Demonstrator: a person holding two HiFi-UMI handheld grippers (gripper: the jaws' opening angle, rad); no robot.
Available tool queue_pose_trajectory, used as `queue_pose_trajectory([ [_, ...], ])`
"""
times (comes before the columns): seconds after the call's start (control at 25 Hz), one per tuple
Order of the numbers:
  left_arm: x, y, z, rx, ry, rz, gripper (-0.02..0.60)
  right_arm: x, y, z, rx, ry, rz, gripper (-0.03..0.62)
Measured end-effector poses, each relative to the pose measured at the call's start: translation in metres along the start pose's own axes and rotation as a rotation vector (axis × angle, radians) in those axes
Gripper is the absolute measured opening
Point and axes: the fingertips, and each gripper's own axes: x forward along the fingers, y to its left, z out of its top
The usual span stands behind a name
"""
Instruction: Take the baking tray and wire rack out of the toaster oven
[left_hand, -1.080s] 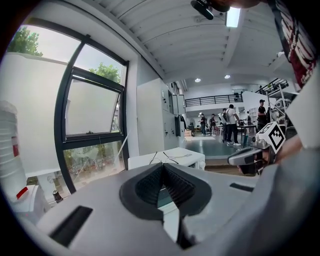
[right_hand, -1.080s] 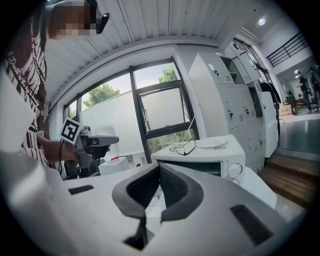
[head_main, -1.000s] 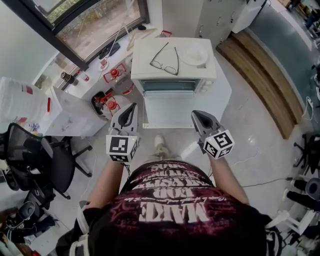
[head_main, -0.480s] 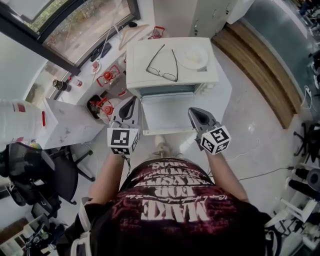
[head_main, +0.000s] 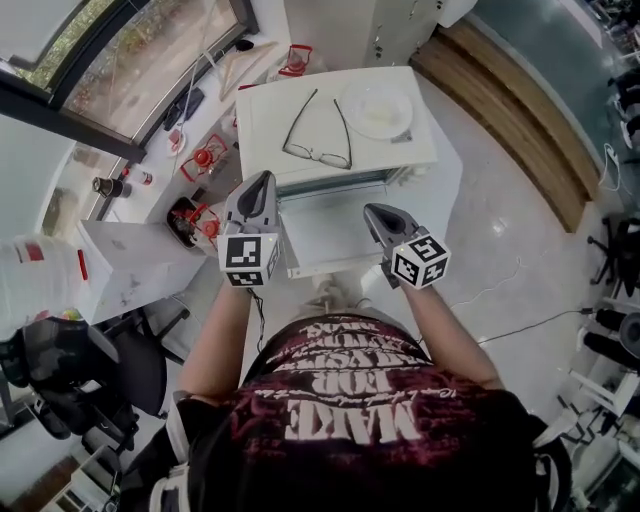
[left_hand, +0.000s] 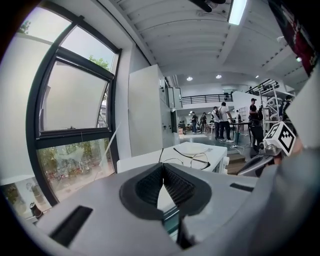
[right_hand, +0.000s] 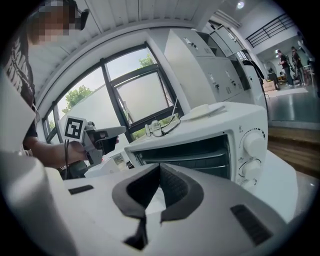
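The left gripper has its two jaws fully together, pad against pad, and nothing is between them; the left gripper view shows the ribbed pads meeting at the tip. The right gripper is the same: its jaws are closed on each other and hold nothing.

Both point toward the toaster oven, which stands at 12 o'clock from the person on a white table. Its door is folded down flat toward 6 o'clock. In the right gripper view the dark cavity is open to sight, and two pale level bands cross it, one above the other. The baking tray and wire rack are there inside the oven, but I cannot tell which band is which. At 3 o'clock of the cavity are the round knobs.

In the head view, the left gripper's tip is at the 9 o'clock edge of the door, near the oven's front corner. The right gripper's tip is over the 3 o'clock part of the door. Neither touches the oven as far as the views show.

On the oven's top lie a pair of glasses and, at 3 o'clock of them, a white plate.

Farther out, a large window is at 10 o'clock, and a black office chair is at 8 o'clock of the person.
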Motion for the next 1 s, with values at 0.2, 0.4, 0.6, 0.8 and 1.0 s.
queue_pose_trajectory([
  [0.2, 0.027, 0.003, -0.008, 0.008, 0.014, -0.034, 0.008, 0.035, -0.011, -0.007, 0.053, 0.022, 0.003, 0.002],
  [0.4, 0.037, 0.003, -0.02, 0.019, 0.043, -0.053, 0.008, 0.065, -0.029, -0.015, 0.18, 0.022, -0.014, 0.003],
  [0.6, 0.04, 0.005, -0.03, 0.049, 0.086, -0.074, 0.006, 0.087, -0.04, -0.017, 0.322, -0.022, -0.011, 0.077],
  [0.8, 0.039, 0.003, -0.032, 0.078, 0.072, -0.088, 0.006, 0.103, -0.046, -0.014, 0.445, -0.057, -0.002, 0.209],
  [1.0, 0.039, 0.001, -0.027, 0.071, 0.076, -0.104, 0.006, 0.118, -0.053, -0.005, 0.511, -0.08, 0.008, 0.21],
])
